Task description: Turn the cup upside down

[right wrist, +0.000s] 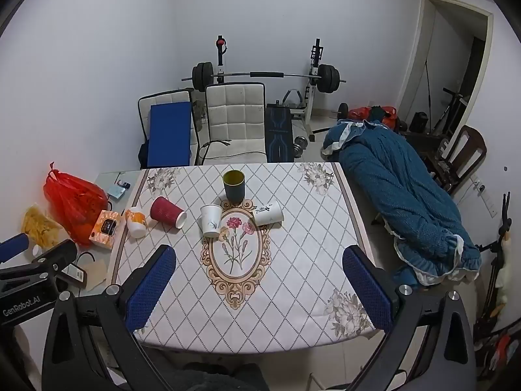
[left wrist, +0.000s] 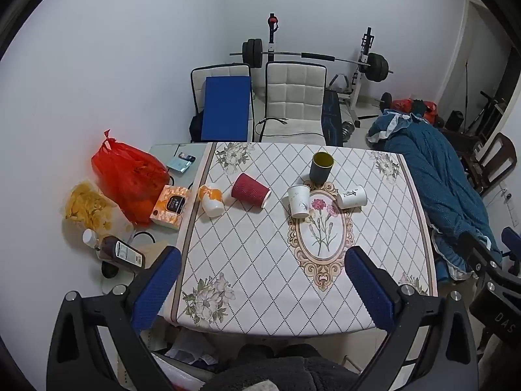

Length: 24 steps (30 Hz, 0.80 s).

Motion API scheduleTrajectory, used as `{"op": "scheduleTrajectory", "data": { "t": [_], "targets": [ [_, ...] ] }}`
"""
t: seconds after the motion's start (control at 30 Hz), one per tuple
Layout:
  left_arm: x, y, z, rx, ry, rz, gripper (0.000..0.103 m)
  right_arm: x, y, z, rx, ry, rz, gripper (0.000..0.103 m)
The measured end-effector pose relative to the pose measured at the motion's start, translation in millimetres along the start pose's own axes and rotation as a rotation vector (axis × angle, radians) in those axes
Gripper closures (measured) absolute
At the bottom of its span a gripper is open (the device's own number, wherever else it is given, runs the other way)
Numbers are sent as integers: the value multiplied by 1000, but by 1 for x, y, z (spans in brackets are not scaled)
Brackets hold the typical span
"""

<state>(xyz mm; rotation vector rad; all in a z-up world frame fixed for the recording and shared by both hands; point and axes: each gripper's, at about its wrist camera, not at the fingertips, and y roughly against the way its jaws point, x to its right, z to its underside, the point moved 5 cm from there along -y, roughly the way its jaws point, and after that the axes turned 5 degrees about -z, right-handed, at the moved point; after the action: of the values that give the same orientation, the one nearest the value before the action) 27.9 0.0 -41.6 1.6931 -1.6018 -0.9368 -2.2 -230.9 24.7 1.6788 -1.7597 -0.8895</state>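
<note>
Holding both tools back at the near table edge, we keep the left gripper [left wrist: 263, 280] and the right gripper [right wrist: 259, 278] spread wide with nothing between the blue pads. Ahead on the patterned tablecloth [left wrist: 247, 260] five cups are well apart from either tool. The dark cup with a yellow interior [right wrist: 233, 184] stands mouth-up at the far centre; the white paper cup [right wrist: 211, 220] stands mouth-up nearer us. The red ribbed cup [right wrist: 166, 216], the printed white cup [right wrist: 269, 215] and the orange-and-white cup [right wrist: 136, 222] lie on their sides. We judge the approach step has not begun; next comes reaching forward over an upright cup. Which cup is intended we cannot tell.
</note>
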Motion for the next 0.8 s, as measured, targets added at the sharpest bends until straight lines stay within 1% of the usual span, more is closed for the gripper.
{"op": "scheduleTrajectory", "data": {
  "t": [0.3, 0.5, 0.6, 0.8],
  "targets": [
    [0, 0, -1, 4, -4, -11, 0, -1, 0, -1, 5, 0, -5, 0],
    [0, 0, -1, 5, -5, -12, 0, -16, -7, -1, 8, 3, 0, 0],
    [0, 0, -1, 7, -5, -10, 0, -9, -5, -8, 4, -1, -7, 0],
    [0, 0, -5, 8, -8, -8, 0, -7, -6, -7, 0, -4, -11, 0]
  ]
}}
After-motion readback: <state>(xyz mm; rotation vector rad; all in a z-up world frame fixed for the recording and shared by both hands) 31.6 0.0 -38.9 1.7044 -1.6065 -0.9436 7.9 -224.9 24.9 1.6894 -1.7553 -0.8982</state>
